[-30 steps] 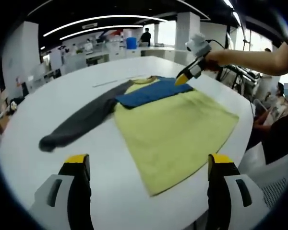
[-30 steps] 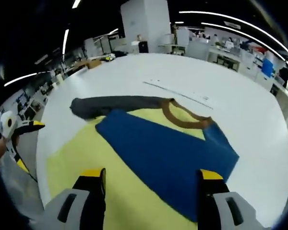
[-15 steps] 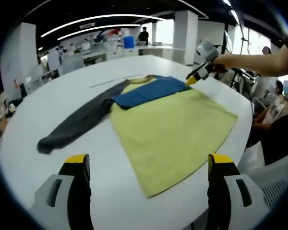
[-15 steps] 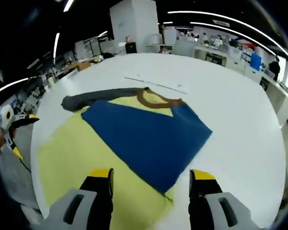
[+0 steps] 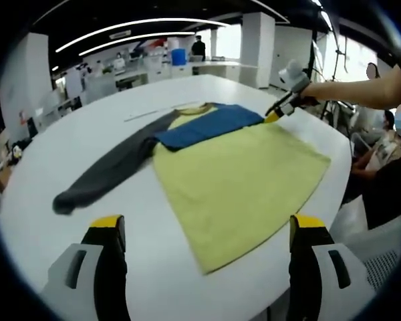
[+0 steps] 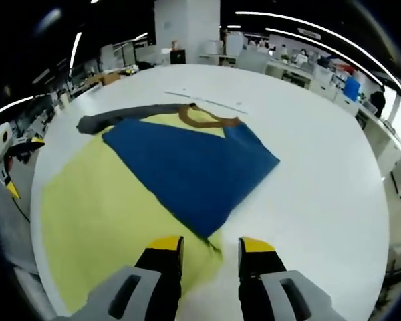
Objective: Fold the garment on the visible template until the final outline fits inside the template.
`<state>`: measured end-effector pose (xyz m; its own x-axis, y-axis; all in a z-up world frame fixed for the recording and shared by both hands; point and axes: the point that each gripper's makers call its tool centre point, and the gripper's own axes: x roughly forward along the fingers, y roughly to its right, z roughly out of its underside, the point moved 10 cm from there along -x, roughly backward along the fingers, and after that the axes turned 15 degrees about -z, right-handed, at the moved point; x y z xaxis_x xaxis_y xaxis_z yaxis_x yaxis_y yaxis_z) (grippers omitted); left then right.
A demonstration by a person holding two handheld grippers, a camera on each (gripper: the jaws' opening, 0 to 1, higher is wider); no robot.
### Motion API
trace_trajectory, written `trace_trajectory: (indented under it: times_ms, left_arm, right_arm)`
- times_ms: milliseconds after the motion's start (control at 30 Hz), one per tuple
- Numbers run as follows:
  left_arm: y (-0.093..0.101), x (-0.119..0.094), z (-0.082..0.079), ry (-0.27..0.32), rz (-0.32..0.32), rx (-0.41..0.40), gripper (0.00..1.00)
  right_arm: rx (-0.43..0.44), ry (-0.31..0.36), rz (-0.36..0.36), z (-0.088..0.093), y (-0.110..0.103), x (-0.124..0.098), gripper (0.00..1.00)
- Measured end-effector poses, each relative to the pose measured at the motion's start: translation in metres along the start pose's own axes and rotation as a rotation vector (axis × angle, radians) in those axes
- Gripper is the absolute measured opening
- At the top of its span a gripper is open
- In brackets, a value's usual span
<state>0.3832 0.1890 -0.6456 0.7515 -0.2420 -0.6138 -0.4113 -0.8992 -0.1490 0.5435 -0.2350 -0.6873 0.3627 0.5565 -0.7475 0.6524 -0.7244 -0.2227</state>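
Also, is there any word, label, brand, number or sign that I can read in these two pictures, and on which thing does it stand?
None can be read.
The garment, the white table and the grippers carry no visible print.
Anything in the office behind is too small and blurred to read.

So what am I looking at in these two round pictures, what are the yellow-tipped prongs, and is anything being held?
A person holds a hand tool with two jaws in each hand, and a fisheye camera rides on each tool. The prongs at the bottom are that tool's own jaws. In the left gripper view, the left gripper hangs open above a white table. On the table lies a shirt with a yellow body, a grey sleeve stretched out, and a blue sleeve folded across the chest. The right gripper reaches in at the shirt's far edge. In the right gripper view, its jaws stand narrowly apart at the blue sleeve's corner. Whether they pinch cloth cannot be told.
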Motion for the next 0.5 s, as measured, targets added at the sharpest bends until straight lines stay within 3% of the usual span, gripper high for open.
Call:
trace_trajectory:
  times_ms: [167,267,300,500]
  left_arm:
    - [0.001,0.0,0.0,-0.001,0.0,0.002,0.99]
    - [0.001,0.0,-0.001,-0.001,-0.001,0.004,0.99]
    - [0.001,0.0,-0.001,-0.001,-0.004,0.006,0.99]
    - [0.0,-0.003,0.0,-0.006,-0.008,0.007,0.99]
  right_arm:
    - [0.023,-0.016,0.013,0.006,0.001,0.0,0.13]
    - [0.051,-0.021,0.011,0.012,0.003,0.002,0.01]
    - [0.061,0.015,0.017,0.011,0.004,0.005,0.01]
    - [0.057,0.012,0.016,0.011,0.003,0.003,0.0]
